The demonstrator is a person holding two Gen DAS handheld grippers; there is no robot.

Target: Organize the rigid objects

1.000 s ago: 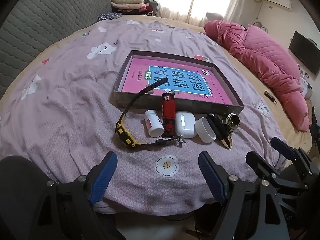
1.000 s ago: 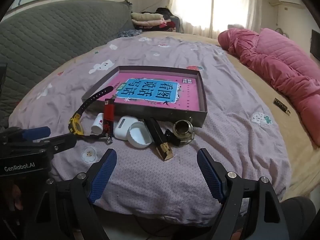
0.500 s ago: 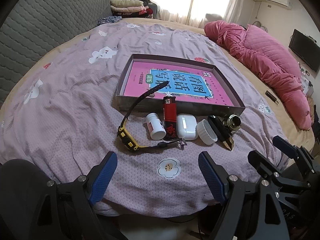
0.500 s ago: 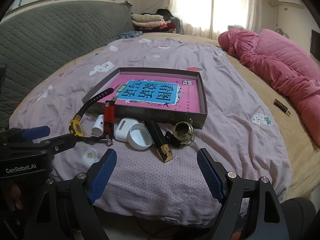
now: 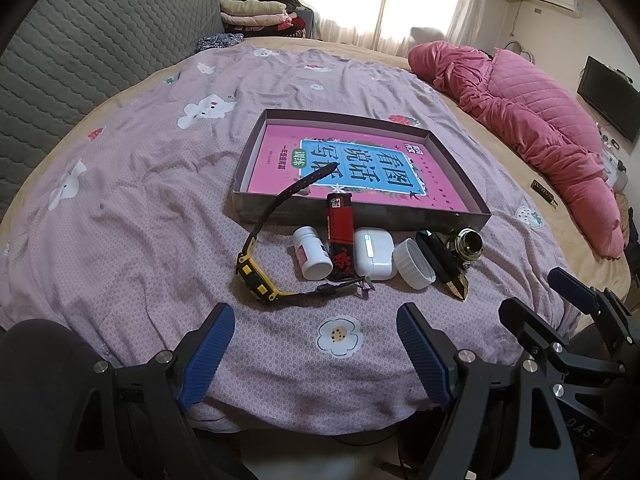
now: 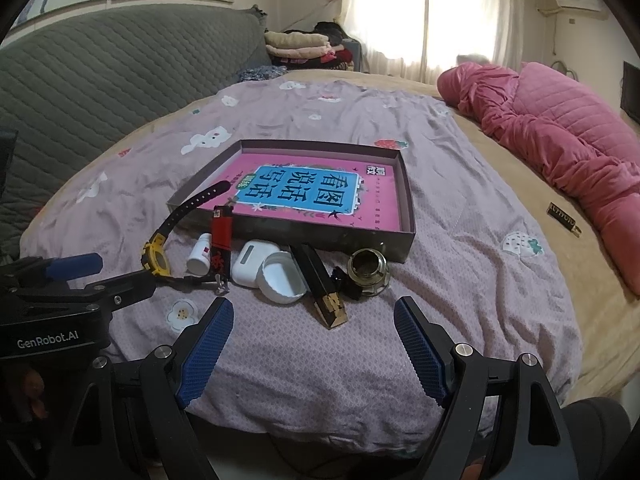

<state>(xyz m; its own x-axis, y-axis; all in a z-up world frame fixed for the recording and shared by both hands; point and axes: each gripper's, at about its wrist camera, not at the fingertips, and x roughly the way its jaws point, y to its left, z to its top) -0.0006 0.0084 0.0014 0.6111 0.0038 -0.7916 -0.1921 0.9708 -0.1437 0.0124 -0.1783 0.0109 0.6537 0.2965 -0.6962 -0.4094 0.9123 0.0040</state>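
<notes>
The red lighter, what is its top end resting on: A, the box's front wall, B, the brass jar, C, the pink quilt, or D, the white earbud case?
A: the red lighter lies tilted with its top end propped on the front wall of the box, beside the watch strap.

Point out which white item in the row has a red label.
The small white bottle, lying beside the red lighter; the earbud case and round lid are plain white.

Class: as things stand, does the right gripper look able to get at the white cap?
Probably yes. The right gripper is open and empty, and only bare bedsheet lies between it and the white cap, though neighbours crowd the cap's sides.
</notes>
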